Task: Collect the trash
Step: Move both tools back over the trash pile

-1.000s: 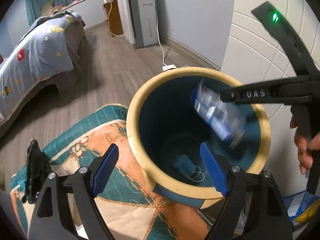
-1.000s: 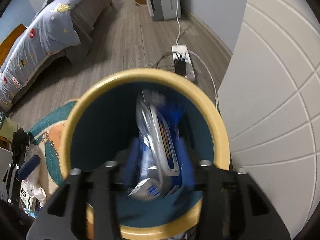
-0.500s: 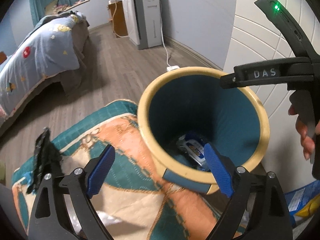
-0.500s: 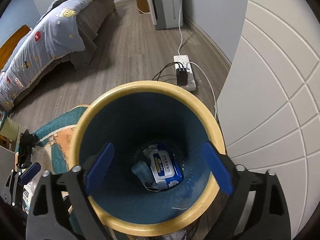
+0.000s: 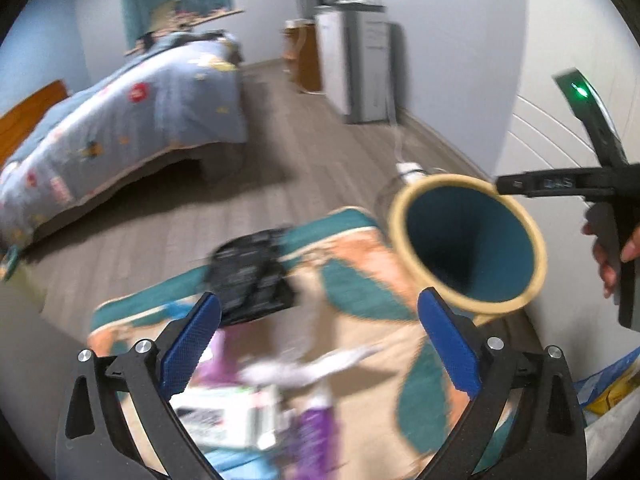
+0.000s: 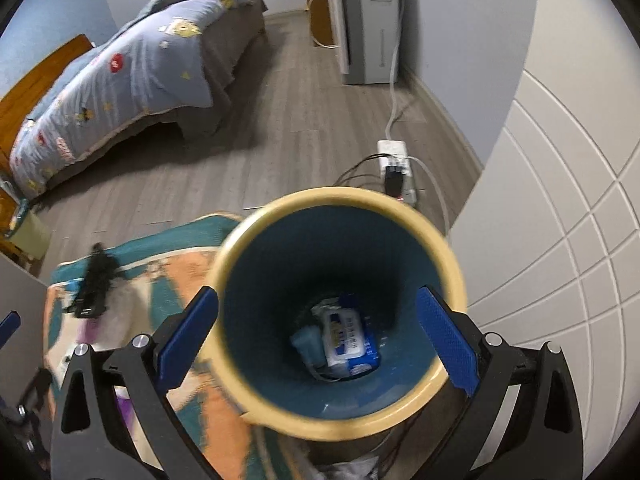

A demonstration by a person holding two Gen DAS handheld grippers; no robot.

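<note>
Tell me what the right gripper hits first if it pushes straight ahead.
Probably the round blue bin with a cream rim: the open right gripper points into its mouth, toward the blue-and-white packet at the bottom. Depth is unclear.

Teal bin – cream rim; blue-white packet.

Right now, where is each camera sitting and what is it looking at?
Left wrist: sits on the left tool, looks down at litter on the patterned rug; a hand with the right tool shows.
Right wrist: sits on the right tool, looks into the bin at a blue packet.
Both show bin, rug, bed.
</note>
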